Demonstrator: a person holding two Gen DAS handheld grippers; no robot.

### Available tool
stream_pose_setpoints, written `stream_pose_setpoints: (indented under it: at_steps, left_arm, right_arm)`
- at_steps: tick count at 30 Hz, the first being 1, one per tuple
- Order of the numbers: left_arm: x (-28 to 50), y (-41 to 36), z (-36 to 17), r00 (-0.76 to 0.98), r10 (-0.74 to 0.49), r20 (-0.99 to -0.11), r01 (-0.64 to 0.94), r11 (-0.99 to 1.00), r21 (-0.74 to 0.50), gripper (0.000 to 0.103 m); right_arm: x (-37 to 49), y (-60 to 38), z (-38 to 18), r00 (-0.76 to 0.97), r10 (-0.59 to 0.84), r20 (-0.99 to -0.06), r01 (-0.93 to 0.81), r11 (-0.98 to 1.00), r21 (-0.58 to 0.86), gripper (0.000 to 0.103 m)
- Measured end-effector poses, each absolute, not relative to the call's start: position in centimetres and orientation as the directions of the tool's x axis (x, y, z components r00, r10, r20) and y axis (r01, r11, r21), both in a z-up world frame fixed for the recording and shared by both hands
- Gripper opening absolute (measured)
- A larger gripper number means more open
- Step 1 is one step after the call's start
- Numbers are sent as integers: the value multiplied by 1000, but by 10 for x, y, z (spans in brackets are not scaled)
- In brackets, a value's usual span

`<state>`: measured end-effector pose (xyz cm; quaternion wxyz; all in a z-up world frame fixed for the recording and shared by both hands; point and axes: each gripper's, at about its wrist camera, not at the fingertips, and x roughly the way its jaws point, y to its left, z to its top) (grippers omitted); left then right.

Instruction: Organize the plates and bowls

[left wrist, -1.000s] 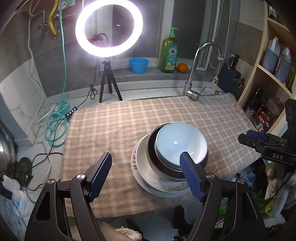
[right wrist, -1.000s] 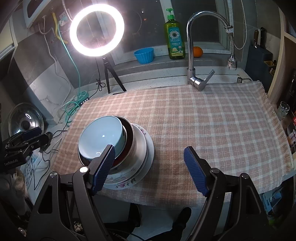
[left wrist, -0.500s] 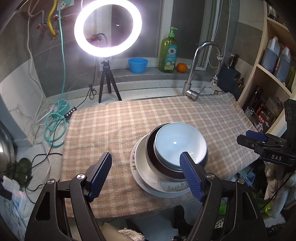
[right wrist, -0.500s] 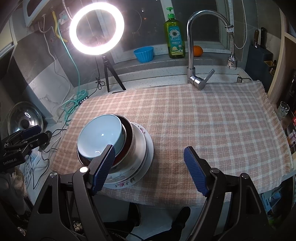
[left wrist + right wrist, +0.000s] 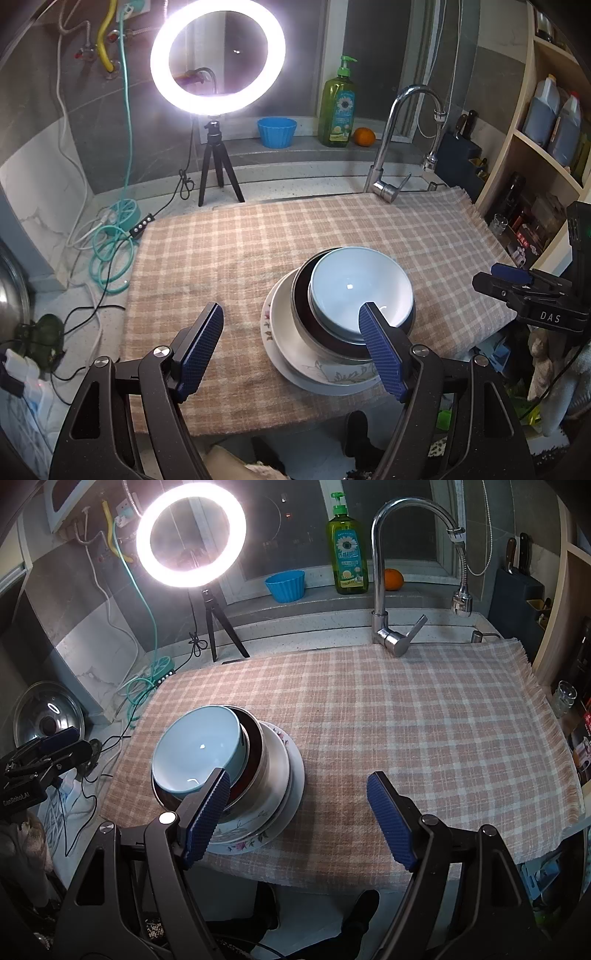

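Near the front edge of the worktop's pink-and-white checked cloth [image 5: 406, 709], a pale blue ceramic bowl [image 5: 360, 288] sits in a dark steel-rimmed bowl [image 5: 306, 314] on 2 stacked white floral plates [image 5: 280, 350], their near rims hidden behind gripper fingers. Both the left gripper [image 5: 291, 349] and right gripper [image 5: 297, 814] hover level, jaws spread wide, holding nothing. Beyond stands a chrome tap [image 5: 384, 590].

The right hand-held gripper [image 5: 295, 814] hangs wide apart over the checked cloth [image 5: 406, 720] on the counter, holding nothing. Left of it a blue bowl [image 5: 197, 747] sits in a dark bowl [image 5: 255, 753] on two stacked plates [image 5: 286, 771]. The left hand-held gripper [image 5: 48, 751] shows at the left edge.
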<state>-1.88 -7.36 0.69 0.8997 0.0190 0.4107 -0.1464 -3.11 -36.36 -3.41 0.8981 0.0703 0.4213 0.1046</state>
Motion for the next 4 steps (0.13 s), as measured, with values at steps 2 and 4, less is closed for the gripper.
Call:
stream_pose_setpoints:
  at_steps: [2, 4]
  left_arm:
    - [-19, -73, 7, 616, -253, -746, 277, 956, -96, 76]
    - [-19, -73, 8, 617, -251, -745, 274, 957, -95, 76]
  right_arm:
    - [-32, -364, -35, 623, 246, -742, -126, 968, 215, 79]
    - [-32, -365, -36, 622, 247, -743, -127, 968, 216, 79]
